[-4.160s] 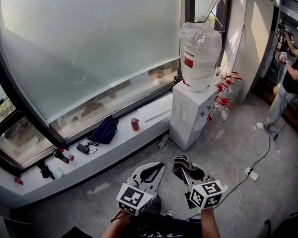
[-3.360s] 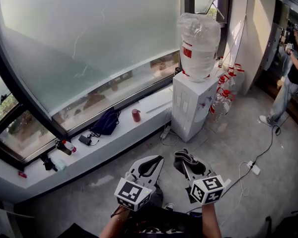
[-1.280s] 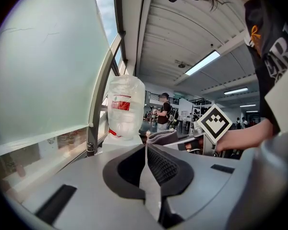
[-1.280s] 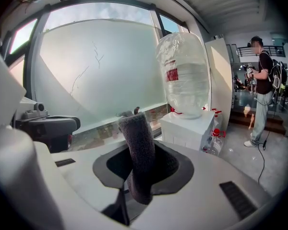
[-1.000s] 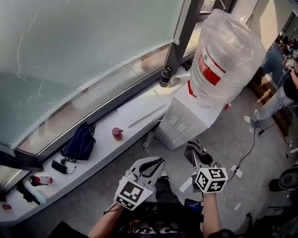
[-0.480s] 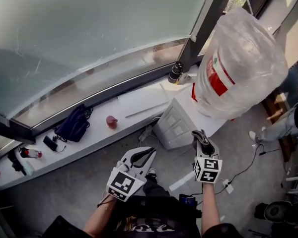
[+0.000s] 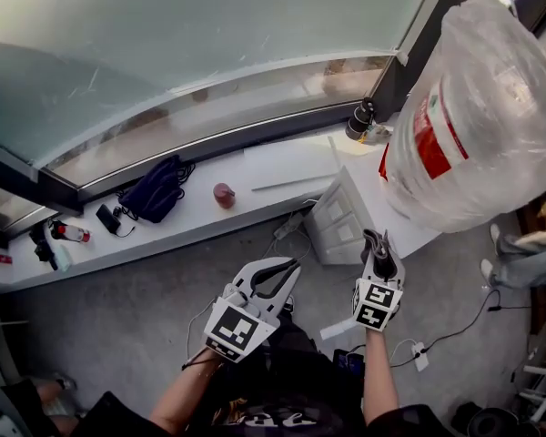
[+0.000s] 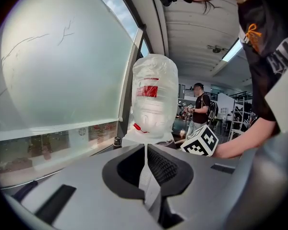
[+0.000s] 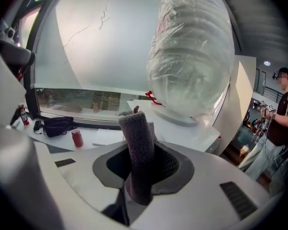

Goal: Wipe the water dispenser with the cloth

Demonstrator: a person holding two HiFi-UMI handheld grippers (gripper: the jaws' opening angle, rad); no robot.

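The white water dispenser (image 7: 350,215) stands by the window ledge, with a large plastic-wrapped water bottle (image 7: 469,116) on top. In the right gripper view the bottle (image 9: 192,56) fills the upper middle above the dispenser's white top (image 9: 182,128). My right gripper (image 7: 379,247) is shut on a grey cloth (image 9: 139,150), held just in front of the dispenser's near corner. The cloth (image 7: 379,244) stands up from the jaws. My left gripper (image 7: 282,271) is shut with nothing in it, lower left of the dispenser. In the left gripper view the bottle (image 8: 154,97) is straight ahead.
A white window ledge (image 7: 191,226) carries a dark bag (image 7: 155,192), a red cup (image 7: 223,195) and small items at its left end. Cables and a power strip (image 7: 417,355) lie on the grey floor. A person (image 9: 276,114) stands at the far right.
I have come much closer to the dispenser over the last seconds. The bottle now looms at upper right, and my right gripper with the cloth has risen toward the dispenser's front corner.
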